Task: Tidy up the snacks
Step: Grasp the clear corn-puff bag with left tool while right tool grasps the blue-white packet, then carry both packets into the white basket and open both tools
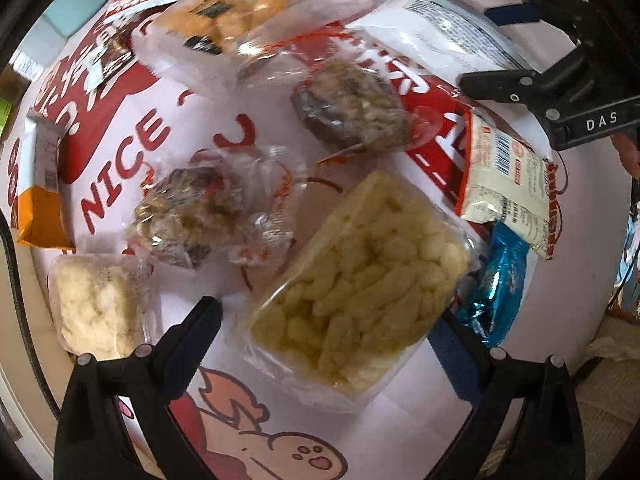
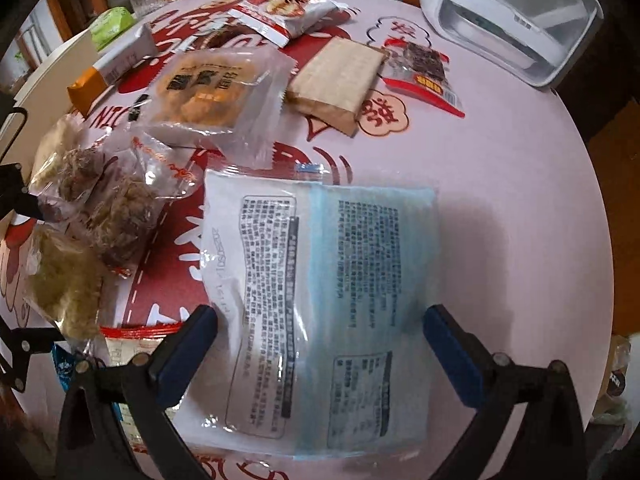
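A clear pack of pale yellow puffed sticks [image 1: 360, 280] lies on the pink printed tablecloth [image 1: 224, 128]. My left gripper [image 1: 330, 320] points down over it and is open, one finger on each side of the pack and no pad pressing on it. A flat white and blue pack with printed text [image 2: 320, 280] lies under my right gripper [image 2: 320, 320]. That gripper is open at full width, its blue pads [image 2: 188, 356] beside the pack's two long edges. In the left wrist view the right gripper [image 1: 478, 46] shows at the top right above that same pack [image 1: 440, 28].
Two clear packs of brown nut cakes [image 1: 352, 108] [image 1: 188, 212], a pale crumbly pack [image 1: 96, 304], an orange and white box [image 1: 40, 192], a cream sachet [image 1: 508, 184] and a blue foil packet [image 1: 492, 284] crowd round. A tan packet [image 2: 336, 80] and a white bin [image 2: 516, 20] sit further back.
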`<state>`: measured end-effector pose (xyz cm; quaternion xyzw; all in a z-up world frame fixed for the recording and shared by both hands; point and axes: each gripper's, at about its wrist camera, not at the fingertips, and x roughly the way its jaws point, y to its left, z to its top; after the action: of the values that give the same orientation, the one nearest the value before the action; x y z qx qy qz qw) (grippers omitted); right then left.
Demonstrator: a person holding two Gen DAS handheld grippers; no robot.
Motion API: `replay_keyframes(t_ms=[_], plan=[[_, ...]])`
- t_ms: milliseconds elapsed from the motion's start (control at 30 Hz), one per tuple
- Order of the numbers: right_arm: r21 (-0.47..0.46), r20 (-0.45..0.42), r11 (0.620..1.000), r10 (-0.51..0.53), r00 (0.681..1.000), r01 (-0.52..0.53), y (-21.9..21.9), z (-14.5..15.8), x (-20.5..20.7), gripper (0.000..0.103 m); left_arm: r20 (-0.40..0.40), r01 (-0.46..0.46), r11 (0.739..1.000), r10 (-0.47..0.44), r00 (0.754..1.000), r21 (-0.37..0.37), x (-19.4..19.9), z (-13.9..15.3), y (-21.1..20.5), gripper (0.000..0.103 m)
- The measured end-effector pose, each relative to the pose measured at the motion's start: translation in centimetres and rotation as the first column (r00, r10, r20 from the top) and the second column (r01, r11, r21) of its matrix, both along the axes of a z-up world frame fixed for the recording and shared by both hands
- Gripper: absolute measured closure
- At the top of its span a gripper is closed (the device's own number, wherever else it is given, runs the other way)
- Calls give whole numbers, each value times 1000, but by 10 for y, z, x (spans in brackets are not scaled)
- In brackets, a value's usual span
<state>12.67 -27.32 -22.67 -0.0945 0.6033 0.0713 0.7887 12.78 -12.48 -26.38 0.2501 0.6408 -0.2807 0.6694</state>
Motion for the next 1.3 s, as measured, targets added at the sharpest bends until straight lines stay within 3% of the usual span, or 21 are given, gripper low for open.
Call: replay_keyframes(t_ms=[233, 367, 467, 633, 767, 1033, 1233, 1300], plan=[[23, -47, 999, -32, 998, 33, -5, -8, 8, 0, -25, -51, 998, 50, 998, -30, 16, 0, 21, 4], [24, -68, 999, -36, 997, 37, -6, -10, 11, 0, 19, -24, 1000, 24, 1000, 1, 10, 5, 14, 21], [31, -65, 998, -46, 997, 48, -7, -7, 9, 6, 7, -49, 999, 49, 999, -4, 3, 11, 7, 32], [49, -65, 997, -60, 996, 63, -10, -2, -1, 11, -39, -137, 990, 135, 990, -43, 0, 10, 3, 35], [91, -62, 991, -97, 993, 102, -14, 5, -12, 12, -26, -190, 978, 189, 982, -83, -7, 18, 14, 35], [192, -24, 961, -196, 980, 197, -15, 44, -50, 12, 64, -246, 951, 262, 963, -188, -25, 80, 43, 36], [216, 27, 956, -210, 977, 200, 9, 80, -68, 12, 125, -303, 912, 347, 930, -278, -36, 130, 60, 36], [221, 58, 960, -189, 980, 172, 27, 93, -69, 12, 157, -329, 893, 388, 908, -308, -41, 143, 75, 36]])
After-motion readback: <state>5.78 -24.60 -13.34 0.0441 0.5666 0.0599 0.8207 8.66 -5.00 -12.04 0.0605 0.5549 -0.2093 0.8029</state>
